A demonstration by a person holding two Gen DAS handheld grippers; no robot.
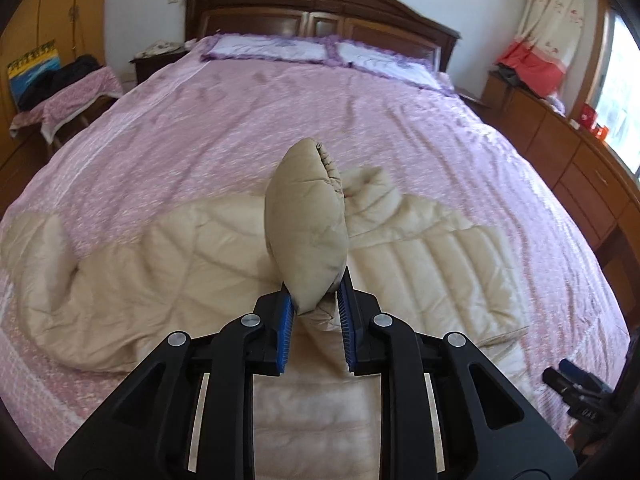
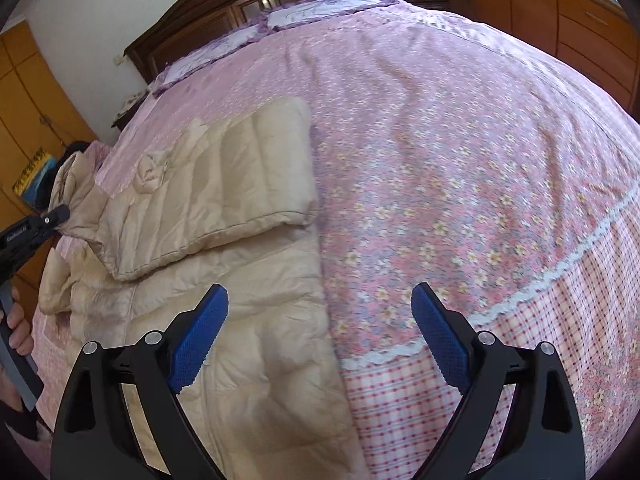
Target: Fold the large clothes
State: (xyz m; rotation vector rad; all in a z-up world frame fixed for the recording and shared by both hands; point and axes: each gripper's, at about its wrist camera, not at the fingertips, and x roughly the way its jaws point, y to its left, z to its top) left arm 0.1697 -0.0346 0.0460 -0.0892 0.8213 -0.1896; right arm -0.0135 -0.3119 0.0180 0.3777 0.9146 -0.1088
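A beige down jacket (image 1: pixel 160 260) lies spread across the near part of the pink bed cover (image 1: pixel 280 112). My left gripper (image 1: pixel 316 288) is shut on one sleeve (image 1: pixel 308 216), which stands up from the blue pads with its cuff topmost, lifted above the jacket body. In the right wrist view one side of the jacket (image 2: pixel 224 184) lies folded over the body (image 2: pixel 240 344). My right gripper (image 2: pixel 320 300) hangs open above the jacket's right edge and the floral cover, with nothing between its fingers. At that view's left edge, the left gripper (image 2: pixel 36 228) shows holding the sleeve (image 2: pixel 76 192).
Two purple-trimmed pillows (image 1: pixel 272 46) lie against the dark wooden headboard (image 1: pixel 320 4). A wooden dresser (image 1: pixel 580 168) runs along the bed's right side. A chair draped with clothes (image 1: pixel 68 92) stands at the left. A person's hand (image 2: pixel 18 324) grips the left tool's handle.
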